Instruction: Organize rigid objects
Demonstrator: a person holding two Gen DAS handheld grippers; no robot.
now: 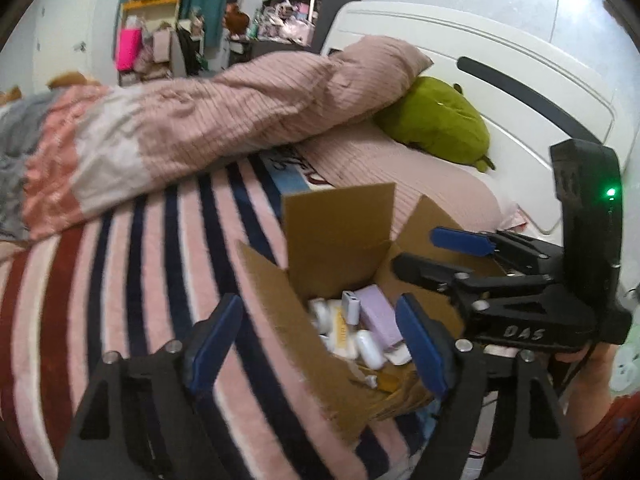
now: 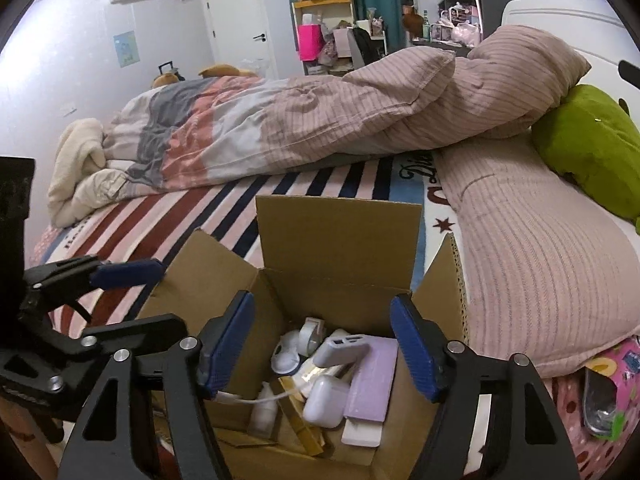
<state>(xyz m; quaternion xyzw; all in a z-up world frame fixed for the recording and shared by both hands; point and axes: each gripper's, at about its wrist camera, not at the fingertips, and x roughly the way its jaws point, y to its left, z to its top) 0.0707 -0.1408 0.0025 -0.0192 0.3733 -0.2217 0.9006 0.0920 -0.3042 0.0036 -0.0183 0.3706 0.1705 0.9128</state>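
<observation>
right wrist: box [image 2: 340, 240] under claw [image 2: 322, 344]

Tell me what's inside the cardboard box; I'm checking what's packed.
Inside the cardboard box: a grey power bank, lilac box, white earbuds case, tape dispenser, small white bottle and gold stick. Anything beneath them is covered.

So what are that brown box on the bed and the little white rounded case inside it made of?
The box looks like plain corrugated cardboard: matte brown, with fluting visible along a flap's cut edge. The white rounded case seems to be smooth, glossy hard plastic, judging by its soft shine and moulded seam, though that is only from its look.
</observation>
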